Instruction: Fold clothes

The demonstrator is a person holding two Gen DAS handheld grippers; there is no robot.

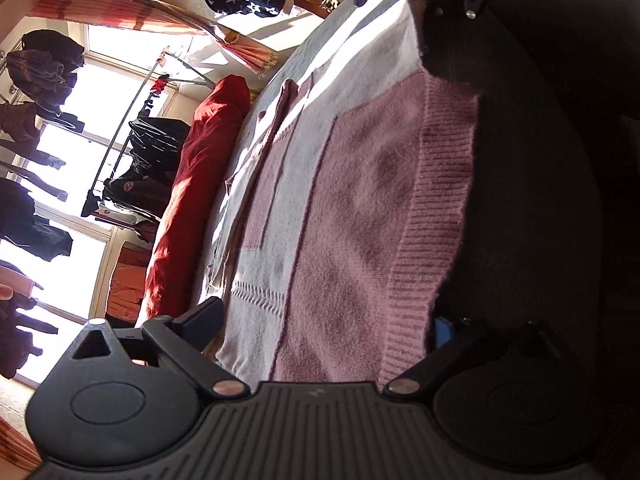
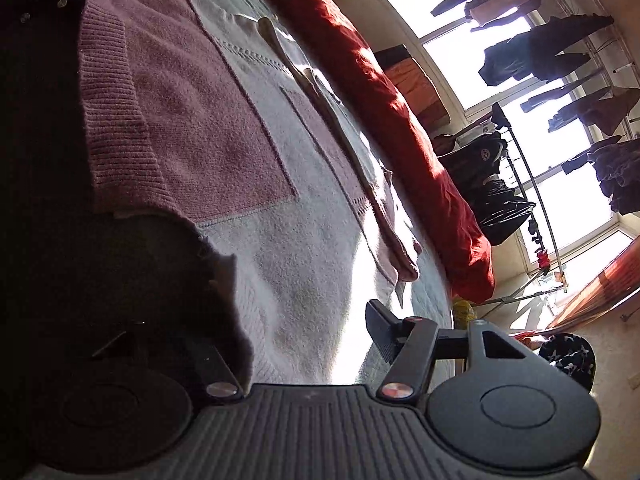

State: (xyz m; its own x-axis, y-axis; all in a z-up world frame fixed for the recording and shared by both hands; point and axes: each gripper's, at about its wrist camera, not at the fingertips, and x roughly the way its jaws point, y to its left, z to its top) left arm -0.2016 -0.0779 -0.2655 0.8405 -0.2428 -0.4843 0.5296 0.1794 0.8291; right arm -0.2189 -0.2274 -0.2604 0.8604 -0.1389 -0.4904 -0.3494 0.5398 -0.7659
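Bed point(image 1: 276, 64): pale grey-blue cover, carrying the sweater; sunlight falls across it in bright bands.
Red quilt point(image 1: 192, 184): a long rolled bundle lying along the far side of the bed, beside the sweater.
Sweater point(image 1: 344, 216): pink and cream knit in large blocks, lying spread flat on the bed; a ribbed pink hem point(image 1: 432, 216) runs along the edge nearest both grippers, and a cream panel shows a line of eyelet stitching. A sleeve lies folded along its far side, toward the red quilt.
Drying rack point(image 2: 520, 184): metal frame by the window with dark garments draped over it; more dark clothes hang on a rail in front of the glass.
Left gripper point(image 1: 332, 320): jaws spread wide, one finger at each side of the sweater's near end, the ribbed hem lying between them; released, nothing clamped.
Right gripper point(image 2: 256, 332): jaws parted wide over the cream corner of the sweater; the inner finger sits in deep shadow, so contact with the knit cannot be told.
Containers: cannot tell of any.
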